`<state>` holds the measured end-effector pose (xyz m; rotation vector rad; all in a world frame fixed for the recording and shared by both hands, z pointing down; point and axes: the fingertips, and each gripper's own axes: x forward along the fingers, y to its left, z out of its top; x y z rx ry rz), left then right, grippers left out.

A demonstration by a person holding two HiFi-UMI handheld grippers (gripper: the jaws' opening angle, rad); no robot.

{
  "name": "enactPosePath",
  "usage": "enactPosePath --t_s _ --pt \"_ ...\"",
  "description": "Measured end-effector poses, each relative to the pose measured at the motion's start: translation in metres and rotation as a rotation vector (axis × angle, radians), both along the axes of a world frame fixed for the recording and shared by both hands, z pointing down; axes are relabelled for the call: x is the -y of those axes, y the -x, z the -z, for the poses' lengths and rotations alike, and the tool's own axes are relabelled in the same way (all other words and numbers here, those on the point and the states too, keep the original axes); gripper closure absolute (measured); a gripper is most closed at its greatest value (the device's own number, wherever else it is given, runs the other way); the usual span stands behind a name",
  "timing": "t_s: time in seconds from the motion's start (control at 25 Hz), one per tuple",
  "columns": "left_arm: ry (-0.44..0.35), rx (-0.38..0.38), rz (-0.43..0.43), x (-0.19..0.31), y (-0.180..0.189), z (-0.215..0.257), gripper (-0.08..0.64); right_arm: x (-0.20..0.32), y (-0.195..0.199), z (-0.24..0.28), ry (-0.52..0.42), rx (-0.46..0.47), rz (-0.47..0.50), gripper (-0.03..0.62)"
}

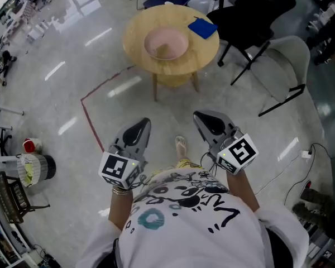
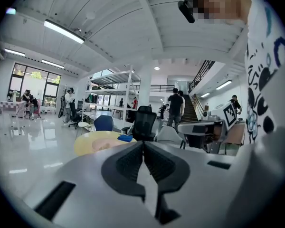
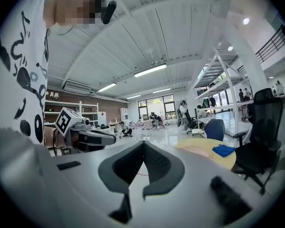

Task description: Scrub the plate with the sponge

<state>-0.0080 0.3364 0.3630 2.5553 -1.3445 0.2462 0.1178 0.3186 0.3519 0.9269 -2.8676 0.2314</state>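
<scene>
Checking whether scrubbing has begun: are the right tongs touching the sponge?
Apart. The head view shows the right tongs over the floor, well short of the table where the sponge lies.

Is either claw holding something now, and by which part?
Nothing is held. The left claw and right claw are both shut and empty; sponge and plate lie on the table ahead.

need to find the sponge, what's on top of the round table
A pink plate sits near the middle of the round table. A blue sponge lies at the table's edge beside it, not touching. The tabletop under both is covered.
</scene>
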Motion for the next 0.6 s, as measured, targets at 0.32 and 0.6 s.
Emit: enactPosePath --t_s 0.32,0.6 --pt "0.012 -0.002 0.107 0.068 0.007 -0.003 0.538 0.071 -0.006 -0.006 0.004 0.008 0.072 0.566" --pt "0.016 0.028 0.125 0.092 0.0 -0.005 0.538 0.101 -0.006 -0.007 -0.002 0.003 0.104 0.566"
